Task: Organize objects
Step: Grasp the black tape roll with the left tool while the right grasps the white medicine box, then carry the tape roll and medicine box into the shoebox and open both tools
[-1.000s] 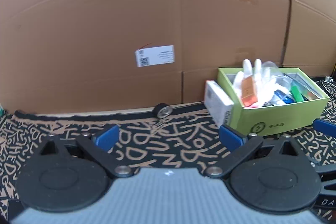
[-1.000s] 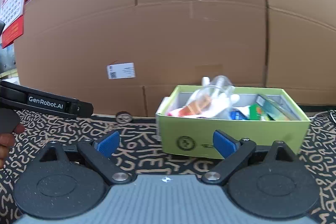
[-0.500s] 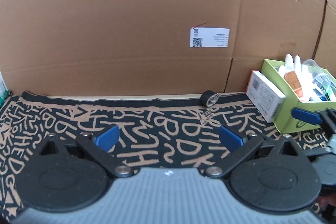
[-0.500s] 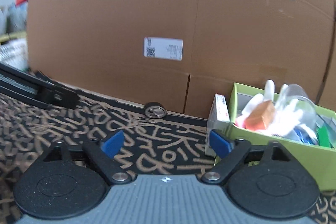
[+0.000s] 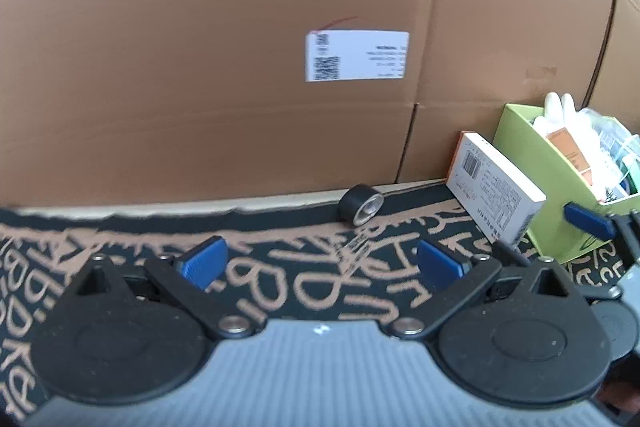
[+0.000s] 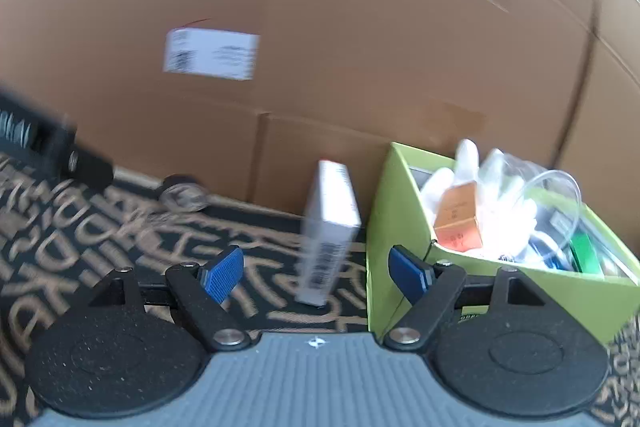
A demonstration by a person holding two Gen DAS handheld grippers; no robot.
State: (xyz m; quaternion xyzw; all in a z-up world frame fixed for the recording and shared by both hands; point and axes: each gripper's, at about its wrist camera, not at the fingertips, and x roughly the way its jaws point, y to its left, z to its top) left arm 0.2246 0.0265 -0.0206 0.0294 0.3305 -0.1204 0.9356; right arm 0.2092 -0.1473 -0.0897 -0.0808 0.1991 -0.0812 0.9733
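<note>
Two handheld grippers worked over a table covered by a black cloth printed with tan letters, backed by a wall of brown cardboard carrying a white shipping label.

The right gripper pointed at a white carton standing on end near the table's back edge, just beside the left wall of a green box. Its blue-padded jaws stood apart and were closing, the carton framed in the gap ahead of them but not pressed by either pad.

The green box sat toward the back right of the table, against the cardboard, heaped with a small orange carton, white gloves, clear plastic and a green item.

The left gripper hung over bare cloth with its jaws spread wide and nothing between them. Ahead of it a small black roll with a silvery face lay on its side at the back edge of the table, close to the cardboard and left of the white carton.

In the left wrist view the right gripper's blue pad showed at the right edge, in front of the green box. In the right wrist view a black part of the left gripper crossed the left edge, blurred.
</note>
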